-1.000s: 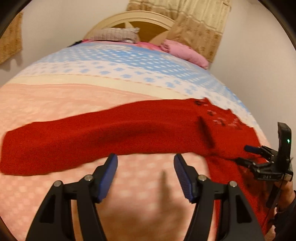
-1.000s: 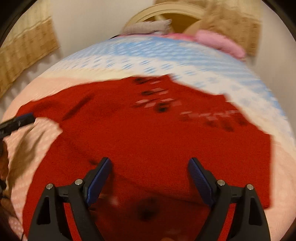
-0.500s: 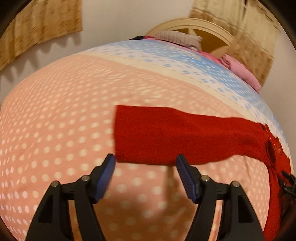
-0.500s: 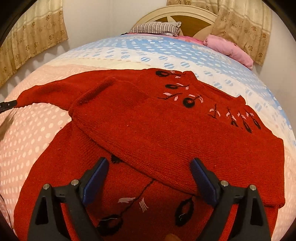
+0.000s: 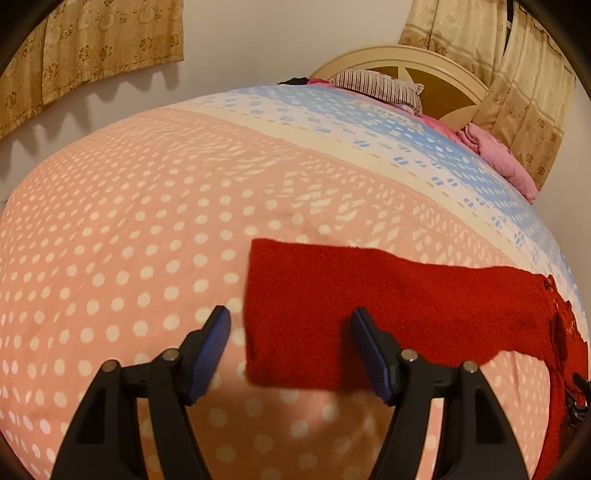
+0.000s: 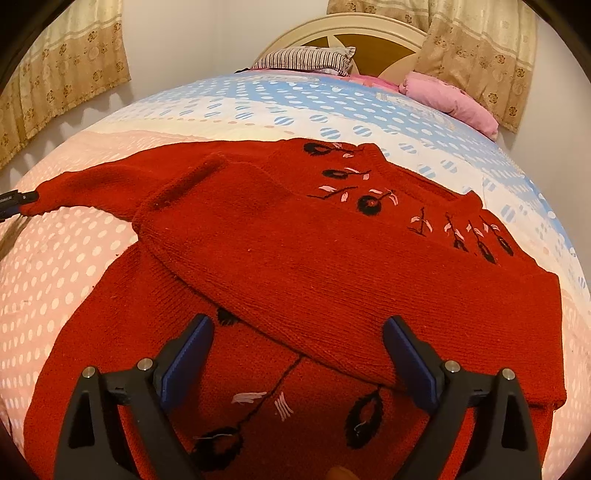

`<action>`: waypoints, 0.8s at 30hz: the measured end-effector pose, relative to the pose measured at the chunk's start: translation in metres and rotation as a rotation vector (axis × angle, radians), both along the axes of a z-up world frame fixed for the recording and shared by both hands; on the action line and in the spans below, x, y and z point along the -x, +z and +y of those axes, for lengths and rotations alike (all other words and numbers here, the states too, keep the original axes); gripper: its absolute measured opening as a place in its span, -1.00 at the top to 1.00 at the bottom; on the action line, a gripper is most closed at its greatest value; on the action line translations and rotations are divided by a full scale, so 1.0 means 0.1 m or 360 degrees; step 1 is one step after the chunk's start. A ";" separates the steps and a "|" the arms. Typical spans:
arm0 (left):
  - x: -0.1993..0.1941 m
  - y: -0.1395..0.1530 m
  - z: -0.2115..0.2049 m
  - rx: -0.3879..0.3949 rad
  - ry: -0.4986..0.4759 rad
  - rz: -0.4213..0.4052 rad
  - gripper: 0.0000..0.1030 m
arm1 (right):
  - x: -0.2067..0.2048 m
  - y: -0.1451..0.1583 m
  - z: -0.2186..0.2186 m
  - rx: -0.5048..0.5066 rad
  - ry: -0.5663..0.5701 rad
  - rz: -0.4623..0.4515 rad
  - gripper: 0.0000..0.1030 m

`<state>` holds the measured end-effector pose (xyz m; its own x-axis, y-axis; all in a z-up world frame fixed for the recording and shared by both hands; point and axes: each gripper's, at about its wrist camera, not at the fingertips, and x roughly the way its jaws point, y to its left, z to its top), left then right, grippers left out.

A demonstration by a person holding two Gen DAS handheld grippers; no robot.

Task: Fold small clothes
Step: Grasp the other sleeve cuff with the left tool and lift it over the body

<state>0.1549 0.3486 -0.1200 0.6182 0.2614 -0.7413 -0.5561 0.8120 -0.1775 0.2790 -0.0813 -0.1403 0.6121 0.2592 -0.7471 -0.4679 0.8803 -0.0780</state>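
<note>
A red knit sweater [image 6: 295, 251] with black and pink embroidery lies flat on the bed, one sleeve folded across its body. Its other sleeve [image 5: 369, 310] stretches out straight to the left over the pink dotted cover. My left gripper [image 5: 291, 343] hovers at that sleeve's cuff end, the cuff showing between its jaws, which are closing a little without pressing on it. One left fingertip [image 6: 14, 201] shows beside the cuff in the right wrist view. My right gripper [image 6: 299, 354] hangs over the sweater's lower body at the folded sleeve's edge, jaws opening, nothing gripped.
The bed cover [image 5: 129, 258] is pink with white dots, turning blue toward the headboard [image 6: 369, 33]. A striped pillow [image 6: 306, 59] and a pink blanket [image 6: 450, 99] lie at the head. Curtains hang on both walls behind.
My left gripper has travelled left along the outstretched sleeve to its cuff end. My right gripper's jaws have spread wider and it stays over the sweater body.
</note>
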 end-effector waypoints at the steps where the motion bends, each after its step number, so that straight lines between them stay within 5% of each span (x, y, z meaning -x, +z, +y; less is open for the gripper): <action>1: 0.00 0.00 0.01 0.0007 0.0006 -0.0005 -0.21 | 0.01 0.00 0.00 0.0006 -0.0001 -0.0006 -0.83; 6: -0.01 0.01 0.06 0.0054 -0.0004 -0.0029 0.56 | 0.02 0.01 0.01 0.0022 -0.0007 -0.0022 -0.84; 14: 0.01 0.12 0.04 0.0111 -0.0038 -0.0098 0.75 | 0.03 0.01 0.01 0.0035 -0.0012 -0.0037 -0.85; 24: -0.04 0.67 -0.27 0.0113 -0.0214 -0.0306 0.75 | 0.03 0.01 0.01 0.0038 -0.0016 -0.0040 -0.86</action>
<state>0.1588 0.3218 -0.0529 0.7753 0.1184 -0.6204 -0.3942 0.8581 -0.3289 0.2757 -0.0802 -0.1392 0.6332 0.2349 -0.7375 -0.4566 0.8828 -0.1108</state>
